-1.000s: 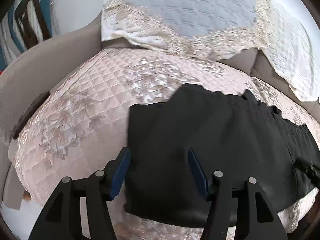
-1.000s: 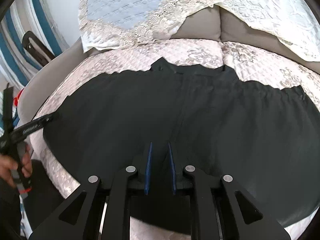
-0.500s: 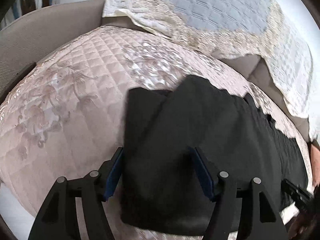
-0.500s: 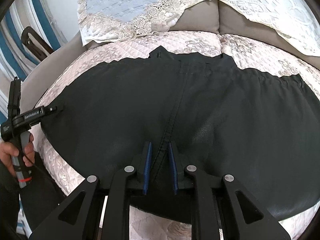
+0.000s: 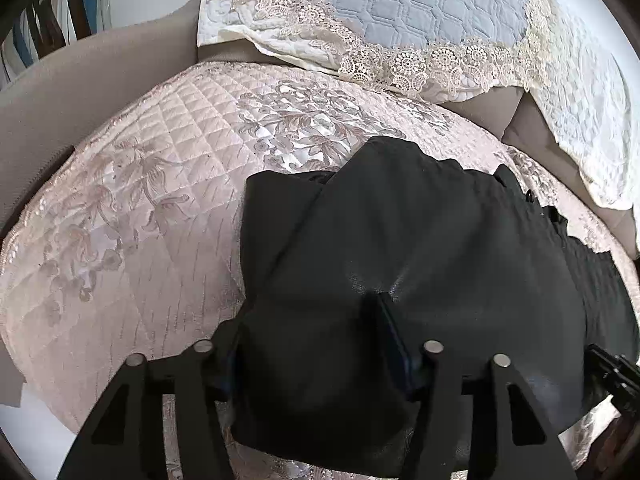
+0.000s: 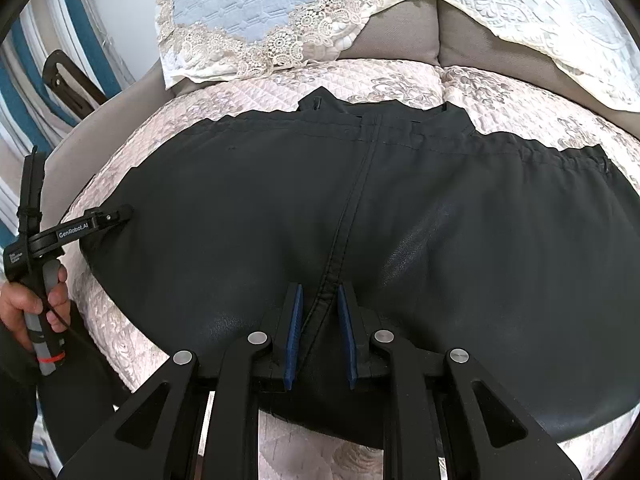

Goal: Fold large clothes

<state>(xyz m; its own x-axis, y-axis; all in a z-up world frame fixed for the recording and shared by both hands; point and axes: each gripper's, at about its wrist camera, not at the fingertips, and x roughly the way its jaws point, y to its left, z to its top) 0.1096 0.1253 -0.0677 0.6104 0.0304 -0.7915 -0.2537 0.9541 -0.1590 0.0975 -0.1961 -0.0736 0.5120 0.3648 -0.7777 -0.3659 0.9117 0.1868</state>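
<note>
In the left wrist view, the black trousers point(image 5: 420, 264) are seen spread across the quilted pink sofa cover point(image 5: 152, 200), filling the picture from 6 to 3 o'clock. The left gripper point(image 5: 308, 344) is set wide open around a doubled end of cloth, nothing yet pinched, apparently so that the fold can be gathered. In the right wrist view, the trousers are laid flat with the waistband point(image 6: 400, 128) toward 12 o'clock and the long axis running from 9 to 3 o'clock. The right gripper point(image 6: 318, 320) is held narrowly open astride the centre seam point(image 6: 352, 208), probably as an anchor for the fold; contact cannot be told. Lace-edged cushions point(image 6: 240, 12) are propped behind.
</note>
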